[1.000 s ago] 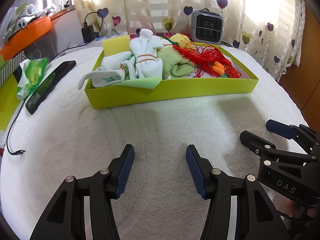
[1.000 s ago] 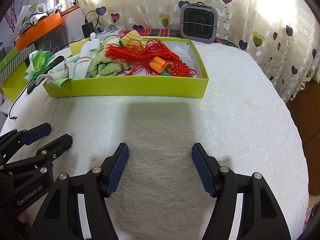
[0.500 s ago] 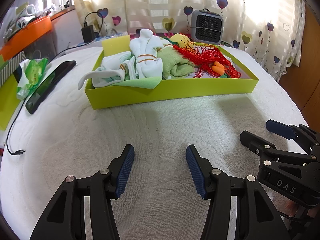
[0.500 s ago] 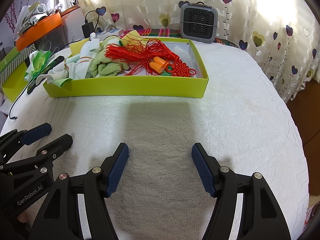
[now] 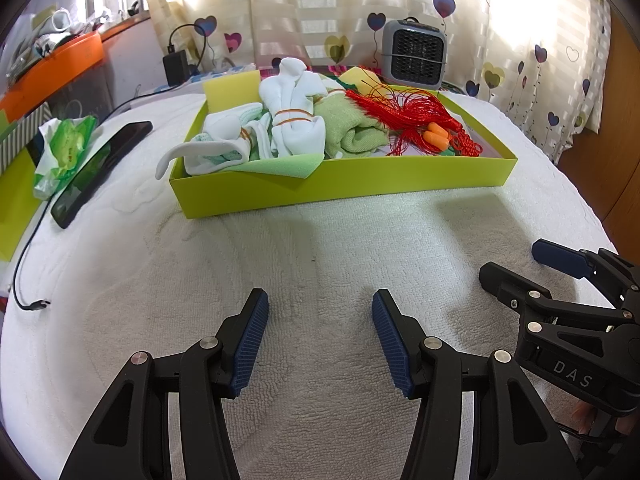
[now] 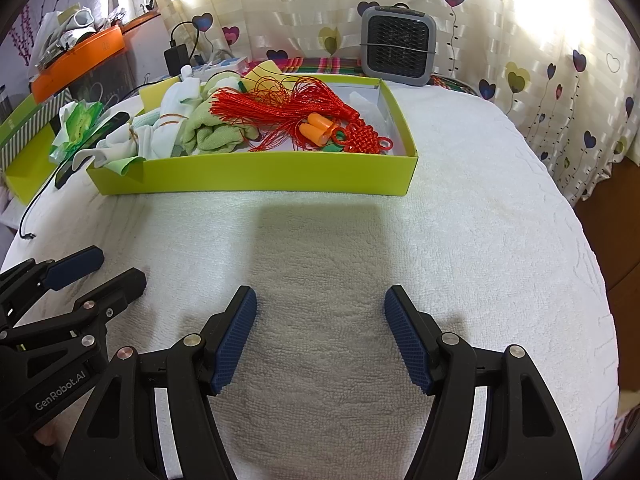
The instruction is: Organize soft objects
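Next to nothing has changed over the last second: both grippers hang in the same spot above the white towel-covered desk point(image 5: 320, 248), and every item sits where it did. The left gripper point(image 5: 318, 338) has its fingers well apart and empty; so does the right gripper point(image 6: 320, 340), spread only a shade wider. The soft things, white socks point(image 5: 294, 120), a green cloth point(image 5: 352, 132) and a red tassel point(image 6: 280, 114), lie in the lime-green tray point(image 5: 340, 188) at the far side. Sorting looks either finished or paused.

Both wrist views look down-forward, side by side, sharing the distant green tray point(image 5: 340, 190) point(image 6: 256, 178).
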The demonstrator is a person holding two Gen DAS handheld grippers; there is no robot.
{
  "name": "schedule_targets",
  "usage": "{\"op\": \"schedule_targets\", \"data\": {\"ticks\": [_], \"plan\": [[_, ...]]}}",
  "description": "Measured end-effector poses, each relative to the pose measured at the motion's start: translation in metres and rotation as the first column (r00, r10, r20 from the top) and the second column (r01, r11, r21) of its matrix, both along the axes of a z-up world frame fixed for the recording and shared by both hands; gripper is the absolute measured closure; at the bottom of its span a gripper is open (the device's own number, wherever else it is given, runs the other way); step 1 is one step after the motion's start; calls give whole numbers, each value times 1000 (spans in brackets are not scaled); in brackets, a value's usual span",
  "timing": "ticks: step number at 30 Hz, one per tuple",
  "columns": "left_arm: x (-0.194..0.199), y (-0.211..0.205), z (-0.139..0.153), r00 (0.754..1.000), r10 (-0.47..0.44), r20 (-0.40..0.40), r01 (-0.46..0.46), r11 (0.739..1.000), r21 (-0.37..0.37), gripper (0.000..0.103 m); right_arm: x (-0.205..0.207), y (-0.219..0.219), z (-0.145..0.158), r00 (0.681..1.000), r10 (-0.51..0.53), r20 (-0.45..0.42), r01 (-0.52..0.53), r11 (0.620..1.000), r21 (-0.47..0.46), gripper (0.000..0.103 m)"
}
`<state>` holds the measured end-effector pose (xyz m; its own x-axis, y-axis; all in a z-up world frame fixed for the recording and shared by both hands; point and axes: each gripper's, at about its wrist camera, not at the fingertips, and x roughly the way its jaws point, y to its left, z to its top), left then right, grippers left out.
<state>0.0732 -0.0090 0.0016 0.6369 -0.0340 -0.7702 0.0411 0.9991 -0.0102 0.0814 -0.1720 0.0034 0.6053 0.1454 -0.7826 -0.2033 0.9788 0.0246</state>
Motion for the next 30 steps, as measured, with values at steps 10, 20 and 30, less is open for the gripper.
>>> {"op": "schedule_targets", "data": {"ticks": [10,20,30], "plan": [[0,0,0,1000,0,0,0,1000,0,49,0,1,0,1000,2,-1,-2,1000,0,34],[0,0,0,1000,0,0,0,1000,0,49,0,1,0,1000,2,-1,-2,1000,0,34],[0,0,0,1000,0,0,0,1000,0,49,0,1,0,1000,2,-1,-2,1000,1,34]]}}
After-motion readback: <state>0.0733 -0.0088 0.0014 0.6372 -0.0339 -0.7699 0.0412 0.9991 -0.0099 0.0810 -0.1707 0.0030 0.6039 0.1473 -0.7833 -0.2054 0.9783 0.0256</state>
